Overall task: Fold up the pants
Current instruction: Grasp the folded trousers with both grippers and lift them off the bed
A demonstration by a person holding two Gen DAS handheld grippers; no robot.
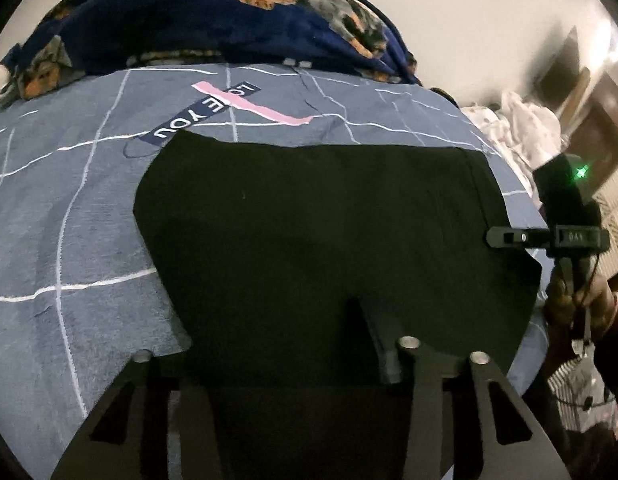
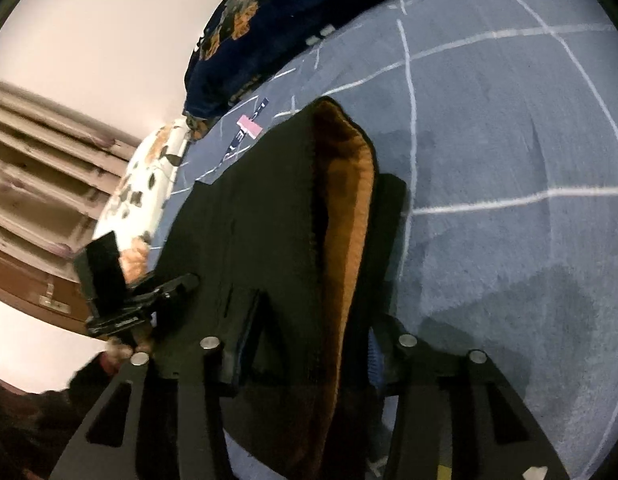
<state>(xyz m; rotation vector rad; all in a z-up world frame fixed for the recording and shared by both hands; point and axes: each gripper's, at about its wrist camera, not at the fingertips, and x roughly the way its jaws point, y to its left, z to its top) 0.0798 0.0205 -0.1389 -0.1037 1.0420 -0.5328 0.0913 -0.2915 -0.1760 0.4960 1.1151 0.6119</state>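
Observation:
Black pants (image 1: 309, 220) lie spread on a blue-grey bedsheet with white grid lines (image 1: 69, 208). My left gripper (image 1: 277, 344) hovers at the pants' near edge with its jaws wide apart over the cloth. In the right wrist view the pants (image 2: 269, 208) show a brown fleece lining (image 2: 349, 200) at an upturned edge. My right gripper (image 2: 305, 344) stands open with the fabric between its fingers. The right gripper also shows in the left wrist view (image 1: 509, 237) at the pants' right edge. The left gripper shows in the right wrist view (image 2: 177, 284).
A dark blue floral blanket (image 1: 213, 20) is heaped at the far side of the bed. White floral bedding (image 2: 149, 184) lies past the bed's edge. A wooden cabinet (image 2: 37, 160) stands beside the bed. A "LOVE YOU" print (image 1: 205, 112) is on the sheet.

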